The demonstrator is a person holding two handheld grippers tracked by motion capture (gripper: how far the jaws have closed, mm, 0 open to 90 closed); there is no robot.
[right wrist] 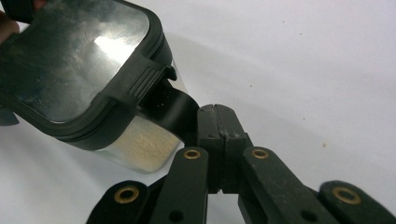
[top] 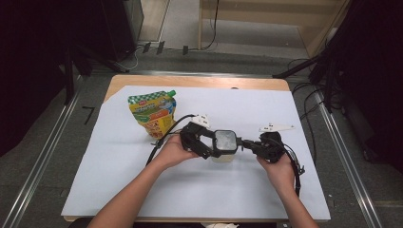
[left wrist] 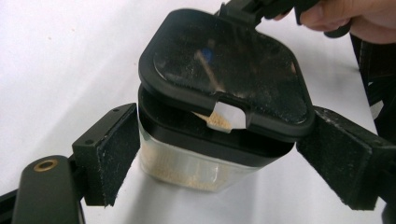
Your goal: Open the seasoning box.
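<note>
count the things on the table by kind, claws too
jar: 1
pouch: 1
claws: 2, left claw and right claw
total: 4

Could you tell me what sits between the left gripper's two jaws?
The clear jar of pale granules sits between them, below its lifted black lid, in the left gripper view. Both pads stand beside its walls; contact is unclear.
</note>
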